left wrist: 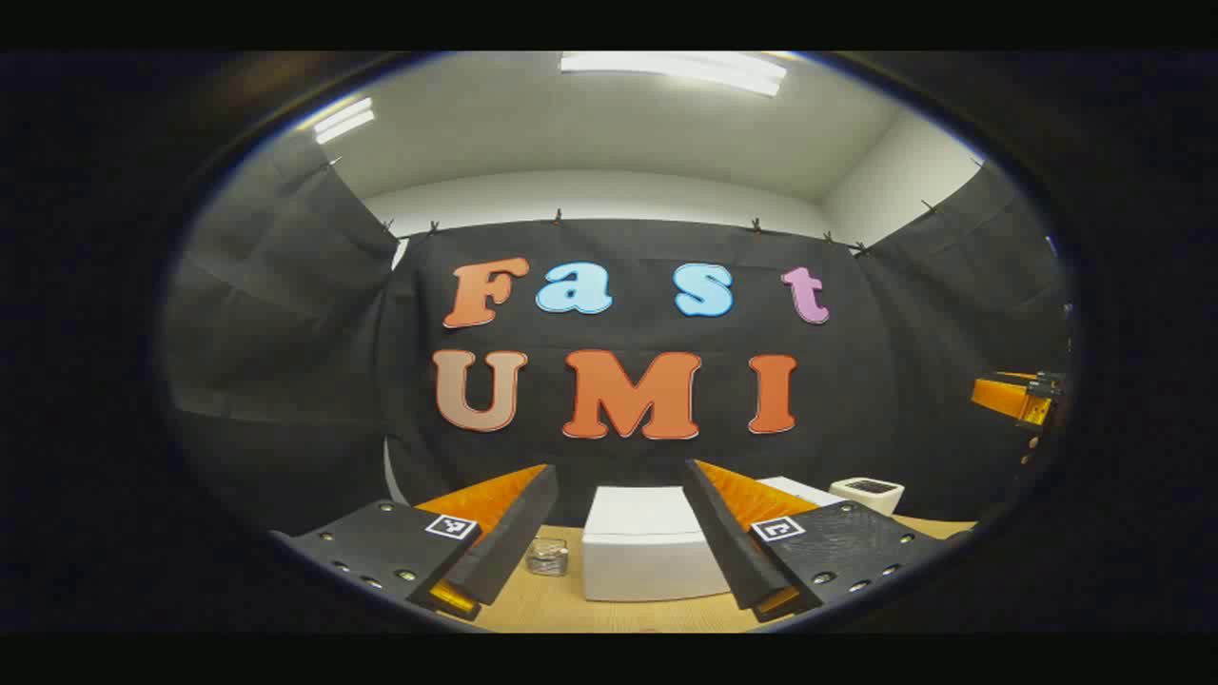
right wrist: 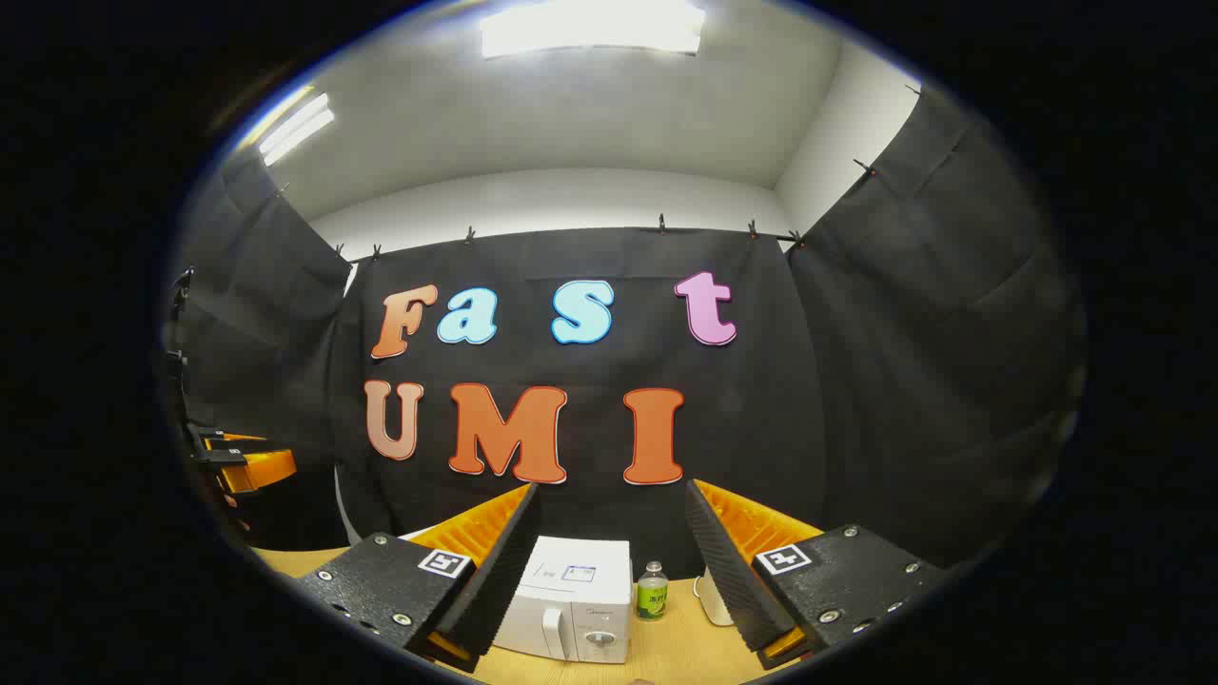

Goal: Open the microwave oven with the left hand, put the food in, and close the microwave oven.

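Left tool (left wrist: 609, 542) agape, white microwave (right wrist: 571, 609) (door closed), wooden table (right wrist: 676, 652)

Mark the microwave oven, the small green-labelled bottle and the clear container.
microwave oven (right wrist: 571, 609), right gripper view, on its front door.
bottle (right wrist: 652, 595), right gripper view, on its label.
clear container (left wrist: 547, 557), left gripper view, on its side.

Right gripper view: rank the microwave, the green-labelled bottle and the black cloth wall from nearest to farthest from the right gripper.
1. microwave, low, just left of centre on the table.
2. bottle, beside it to the right, slightly farther back.
3. cloth wall, behind both.
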